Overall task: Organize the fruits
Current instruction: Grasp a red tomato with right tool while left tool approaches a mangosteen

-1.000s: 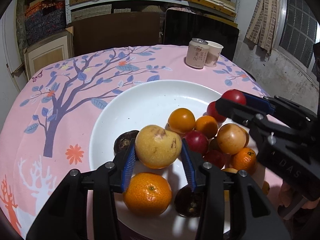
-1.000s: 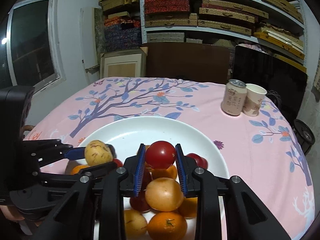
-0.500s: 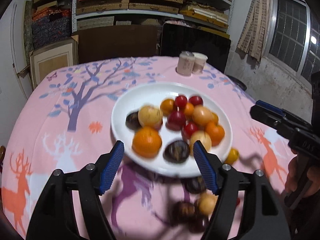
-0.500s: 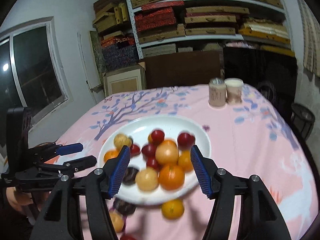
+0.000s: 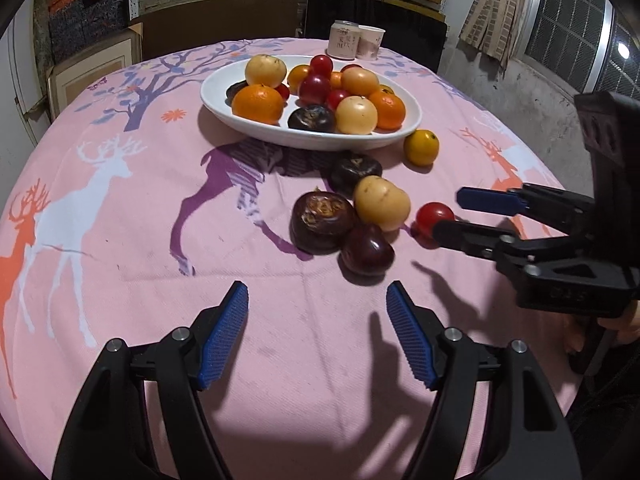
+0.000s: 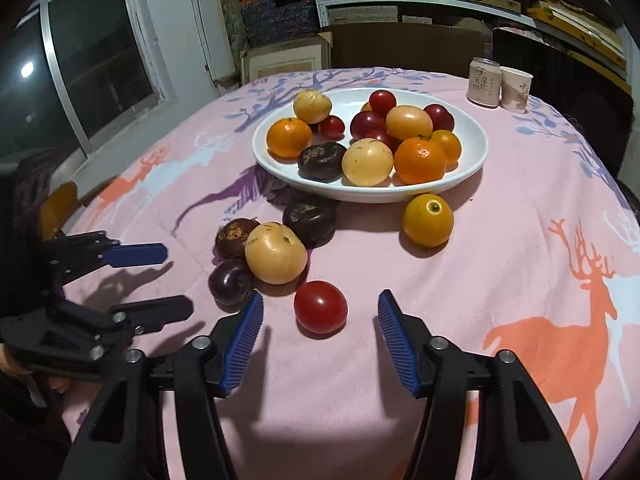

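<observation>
A: Fruits are sitting in two lots. I'm seeing the bench (image 5: 120, 240) under its pink cloth, then the white plate (image 6: 476, 148) well beyond my claws, carrying the oranges, yellow fruits, red ones and a dark one.

B: And the loose lot?

A: It's lying on the cloth on the near side of the plate: a yellow fruit (image 6: 276, 253) touching two dark chestnut-like fruits (image 6: 234, 236) and a dark plum (image 6: 231, 281), a small orange (image 6: 428, 220) just beside the plate rim, and a red tomato (image 6: 320, 307) nearest me.

B: What are the claws doing?

A: I'm holding the left claw (image 5: 316, 334) gaping and empty, its jaws having just been opening, over bare cloth short of the plum. The right claw (image 6: 320, 334) is standing apart too, its jaws having just been closing a little; the tomato is sitting just ahead of the tips, touching neither pad.

B: Anything smaller?

A: A can (image 6: 485, 81) and a paper cup (image 6: 516, 90) are standing side by side at the far edge.
</observation>
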Demonstrator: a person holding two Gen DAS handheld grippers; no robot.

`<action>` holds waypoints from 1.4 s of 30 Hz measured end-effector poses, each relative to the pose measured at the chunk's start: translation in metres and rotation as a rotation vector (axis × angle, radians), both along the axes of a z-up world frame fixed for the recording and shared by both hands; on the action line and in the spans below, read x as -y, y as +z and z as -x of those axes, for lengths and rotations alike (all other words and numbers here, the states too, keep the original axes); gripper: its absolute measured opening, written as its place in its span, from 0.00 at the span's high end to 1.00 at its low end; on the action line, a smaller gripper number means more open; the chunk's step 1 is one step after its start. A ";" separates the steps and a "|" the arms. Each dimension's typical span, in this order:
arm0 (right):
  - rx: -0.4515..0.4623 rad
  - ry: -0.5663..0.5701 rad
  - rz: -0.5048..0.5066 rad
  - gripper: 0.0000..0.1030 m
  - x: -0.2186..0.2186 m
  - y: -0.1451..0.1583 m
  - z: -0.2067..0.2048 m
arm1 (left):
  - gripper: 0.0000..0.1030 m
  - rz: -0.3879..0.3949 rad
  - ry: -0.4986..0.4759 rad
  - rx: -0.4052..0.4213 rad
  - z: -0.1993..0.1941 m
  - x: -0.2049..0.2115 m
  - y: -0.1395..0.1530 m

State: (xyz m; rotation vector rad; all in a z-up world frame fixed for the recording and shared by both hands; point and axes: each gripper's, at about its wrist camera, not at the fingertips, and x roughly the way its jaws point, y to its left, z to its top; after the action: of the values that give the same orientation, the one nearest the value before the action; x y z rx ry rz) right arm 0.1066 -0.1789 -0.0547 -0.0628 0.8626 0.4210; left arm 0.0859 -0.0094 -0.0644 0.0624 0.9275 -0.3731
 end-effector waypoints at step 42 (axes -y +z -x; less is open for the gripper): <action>0.029 -0.084 -0.070 0.71 0.033 0.000 0.029 | 0.53 -0.091 0.051 0.064 -0.025 0.040 -0.002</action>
State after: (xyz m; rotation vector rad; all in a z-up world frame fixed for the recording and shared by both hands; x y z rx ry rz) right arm 0.0772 -0.2118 -0.0548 0.0318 0.8185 0.3702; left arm 0.1110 -0.0498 -0.0664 0.1330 0.8813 -0.2799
